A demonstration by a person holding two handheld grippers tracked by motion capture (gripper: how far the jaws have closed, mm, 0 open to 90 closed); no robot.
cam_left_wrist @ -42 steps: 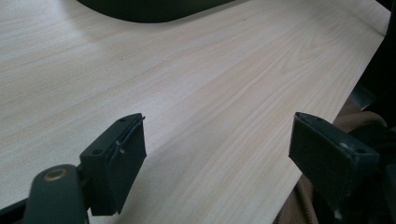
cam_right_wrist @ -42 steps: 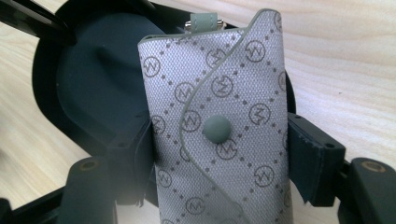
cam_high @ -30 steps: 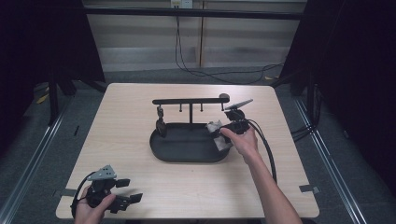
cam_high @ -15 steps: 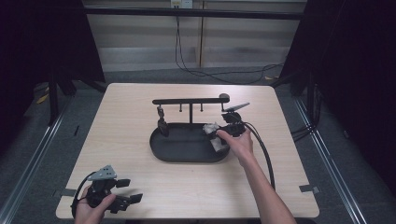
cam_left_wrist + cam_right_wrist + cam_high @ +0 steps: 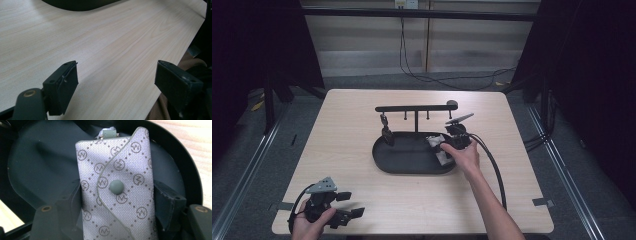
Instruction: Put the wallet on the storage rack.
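- The right gripper (image 5: 443, 150) has its two black jaws closed against the sides of a grey patterned key pouch (image 5: 117, 187), which stands between them with its snap button facing the camera.
- The pouch sits over the right end of the black oval tray (image 5: 404, 159); in the right gripper view the tray's dark floor lies behind it and the rim curves past on the right.
- Just behind the tray stands a black rack (image 5: 416, 108) with a crossbar and small hooks; a dark item (image 5: 387, 135) hangs at its left end, over the tray's left end.
- The gripper's cable (image 5: 492, 165) trails back across the table (image 5: 342, 130) toward the near edge.
- The left gripper (image 5: 343, 212) rests at the near left corner, jaws wide apart and holding nothing, well apart from the tray.
- Bare wood lies to the left, right and front of the tray.
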